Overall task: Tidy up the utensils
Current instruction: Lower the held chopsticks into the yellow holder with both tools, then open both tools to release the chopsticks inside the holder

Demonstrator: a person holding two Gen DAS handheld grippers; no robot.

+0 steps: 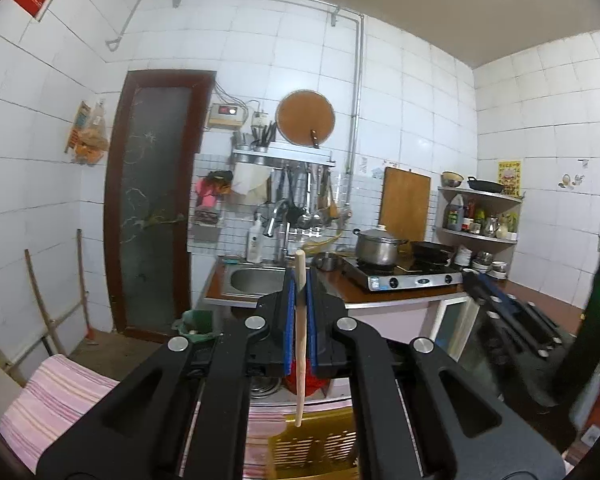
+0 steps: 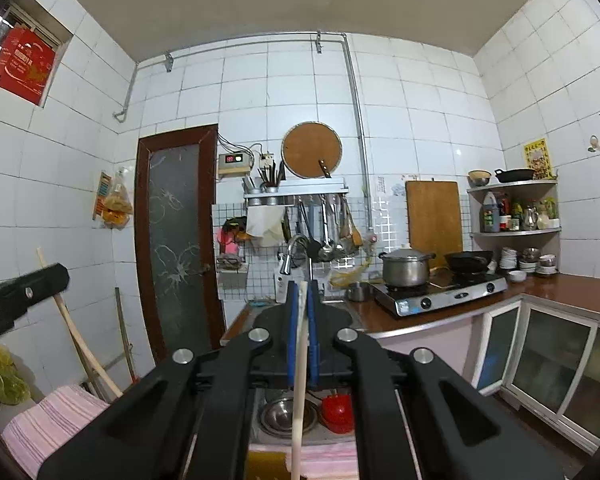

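I look across the kitchen at the table (image 2: 440,312). My left gripper (image 1: 300,280) pinches one stick (image 1: 300,340). My right gripper (image 2: 301,292) pinches another stick (image 2: 299,380). Both sticks stand almost straight up between the fingers, and their bottom ends hang over a yellow basket (image 1: 316,448).

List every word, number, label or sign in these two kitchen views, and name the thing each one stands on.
No text can be read for certain.
Red box: pale print, too blurred.
Yellow poster: print too small.
Control box: lit display, digits unclear.
Dark bottle: label unreadable.
Stove: front badge too small.
White bottle: dark print unreadable.
Both grippers, left and right, each clamp a plain chopstick.
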